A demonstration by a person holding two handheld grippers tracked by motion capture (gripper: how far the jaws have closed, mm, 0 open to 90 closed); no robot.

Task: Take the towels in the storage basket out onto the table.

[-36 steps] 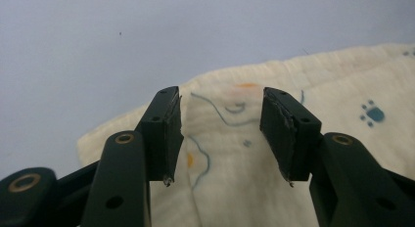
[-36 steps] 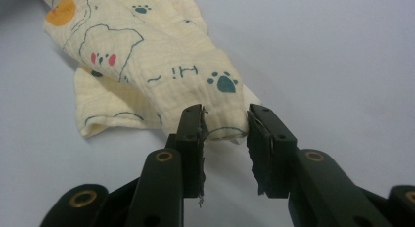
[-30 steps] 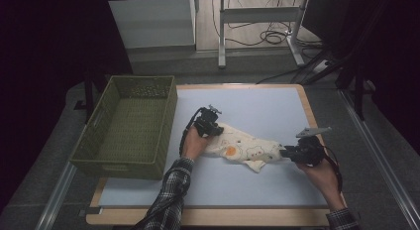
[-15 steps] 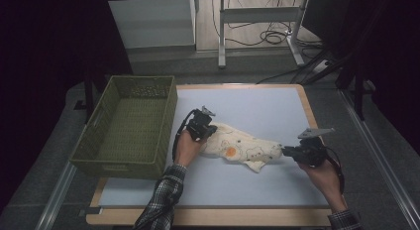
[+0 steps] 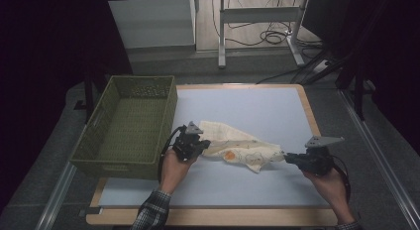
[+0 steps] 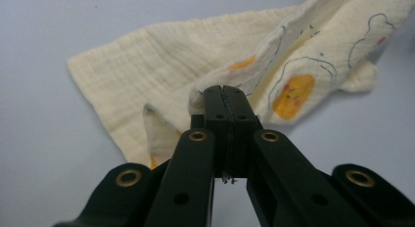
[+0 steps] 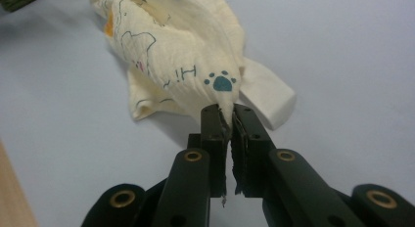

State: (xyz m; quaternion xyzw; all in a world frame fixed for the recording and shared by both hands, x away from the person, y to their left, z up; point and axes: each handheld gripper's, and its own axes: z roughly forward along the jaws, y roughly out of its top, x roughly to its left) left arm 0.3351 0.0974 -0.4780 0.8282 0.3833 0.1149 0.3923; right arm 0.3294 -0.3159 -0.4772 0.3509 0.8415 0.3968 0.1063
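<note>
A cream muslin cloth (image 5: 237, 145) printed with outline drawings and orange spots lies stretched across the pale blue mat (image 5: 247, 103). My left gripper (image 5: 202, 143) is at the cloth's left end, just right of the basket. In the left gripper view, my left gripper (image 6: 225, 91) is shut and pinches a folded edge of the cloth (image 6: 161, 60). My right gripper (image 5: 287, 157) holds the cloth's right tip. In the right gripper view, my right gripper (image 7: 226, 110) is clamped on a corner of the cloth (image 7: 181, 56) just below a blue paw print (image 7: 222, 82).
A green woven basket (image 5: 171, 111) with nothing visible inside stands at the left edge of the mat. The mat lies on a wooden board (image 5: 309, 116). Beyond the table are desk legs (image 5: 221, 36) and cables (image 5: 270, 37) on the floor.
My left gripper has moved left and nearer the person, and my right gripper has moved slightly right. The cloth between them is drawn out longer and flatter.
</note>
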